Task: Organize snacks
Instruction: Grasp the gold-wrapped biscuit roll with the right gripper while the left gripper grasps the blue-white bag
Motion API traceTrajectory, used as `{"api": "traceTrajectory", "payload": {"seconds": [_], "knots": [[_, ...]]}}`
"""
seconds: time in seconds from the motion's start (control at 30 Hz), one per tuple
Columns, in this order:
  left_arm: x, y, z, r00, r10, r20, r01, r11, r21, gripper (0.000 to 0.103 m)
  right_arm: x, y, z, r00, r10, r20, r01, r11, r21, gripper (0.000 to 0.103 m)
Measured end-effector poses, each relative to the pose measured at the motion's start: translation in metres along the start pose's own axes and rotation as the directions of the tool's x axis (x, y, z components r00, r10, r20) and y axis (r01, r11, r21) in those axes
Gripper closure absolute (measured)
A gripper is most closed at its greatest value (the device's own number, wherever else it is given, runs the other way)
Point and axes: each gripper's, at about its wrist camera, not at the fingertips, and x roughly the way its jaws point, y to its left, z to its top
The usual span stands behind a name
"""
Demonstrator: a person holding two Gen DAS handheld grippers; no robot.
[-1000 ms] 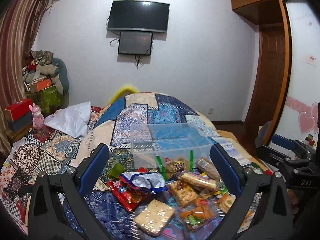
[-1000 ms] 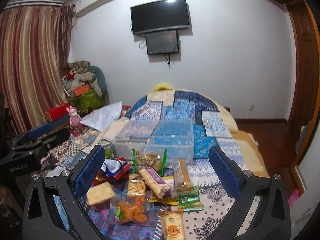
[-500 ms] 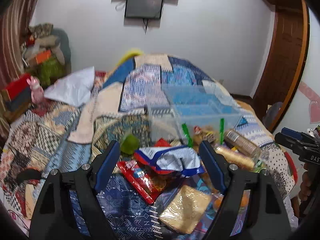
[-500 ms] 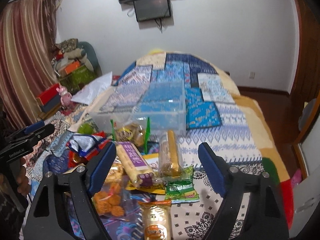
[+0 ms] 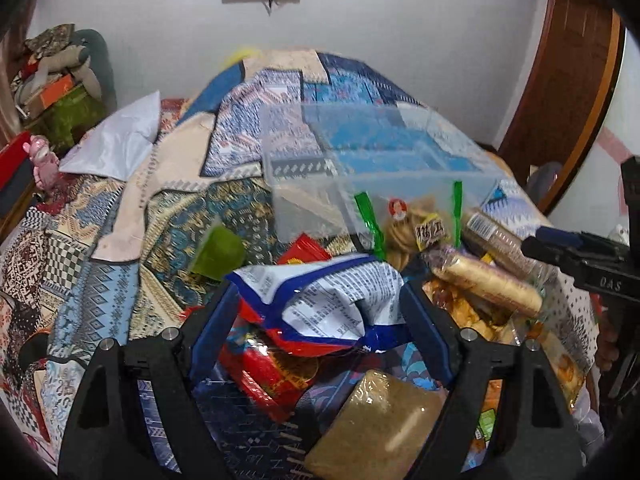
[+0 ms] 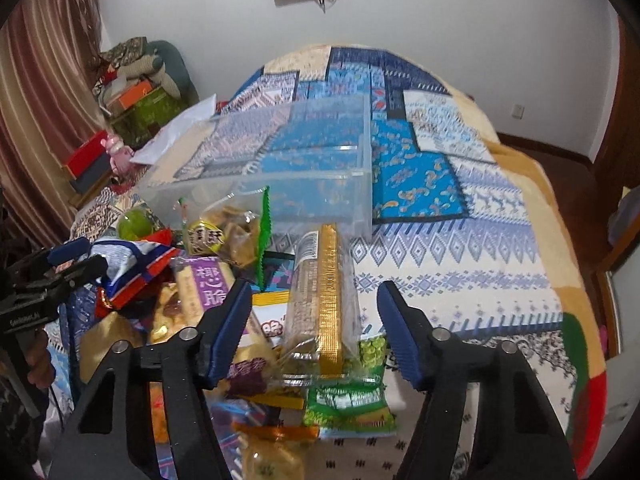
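Snack packs lie heaped on a patchwork bedspread in front of a clear plastic box. My left gripper straddles a white, blue and red chip bag. Its jaws are opening, and the bag fills the gap between the blue pads. My right gripper is closing around a long gold-wrapped biscuit pack, with space still showing on both sides of it. A red packet and a brown cracker pack lie under the left gripper.
A green jelly cup, a purple pack, a green pea pack and a cookie bag crowd the heap. A white pillow and stacked boxes sit left. The bedspread lies bare to the right.
Both grippers have dropped and tilted down towards the snack heap. Their jaws have narrowed, the left around the chip bag and the right around the gold biscuit pack.
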Motion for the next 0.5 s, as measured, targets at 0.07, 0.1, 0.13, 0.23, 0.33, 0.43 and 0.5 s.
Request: {"api": "traceTrajectory", "payload": {"seconds": [0.07,0.1,0.13,0.23,0.33,0.43,0.5], "knots": [[0.005,-0.001,0.0,1.0,0.006,-0.003,-0.006,1.0,0.002,0.013,0.008,-0.002,0.001,1.0,0.011,-0.025,-0.011,1.0,0.001,0.046],[0.007,-0.001,0.0,1.0,0.003,-0.006,-0.003,1.0,0.002,0.013,0.01,-0.001,0.001,0.999,0.017,-0.032,-0.017,1.0,-0.001,0.046],[0.009,-0.002,0.0,1.0,0.001,-0.01,-0.001,1.0,0.002,0.013,0.013,-0.001,0.001,0.999,0.023,-0.041,-0.023,1.0,-0.003,0.047],[0.018,-0.002,0.001,1.0,0.004,-0.027,-0.004,1.0,-0.007,0.013,0.02,-0.001,0.001,0.998,0.03,-0.063,-0.03,0.999,-0.011,0.047],[0.02,-0.001,0.001,1.0,-0.003,-0.015,0.002,1.0,-0.019,0.012,0.028,-0.002,0.0,0.995,0.041,-0.088,-0.042,0.999,-0.006,0.049],[0.021,-0.002,0.001,1.0,-0.011,0.0,0.011,0.999,-0.03,0.012,0.035,-0.005,-0.003,0.992,0.047,-0.115,-0.046,0.999,0.004,0.06],[0.022,-0.003,0.0,1.0,-0.011,0.008,0.011,1.0,-0.028,0.015,0.038,-0.009,-0.005,0.991,0.058,-0.124,-0.056,0.998,0.021,0.063]]}}
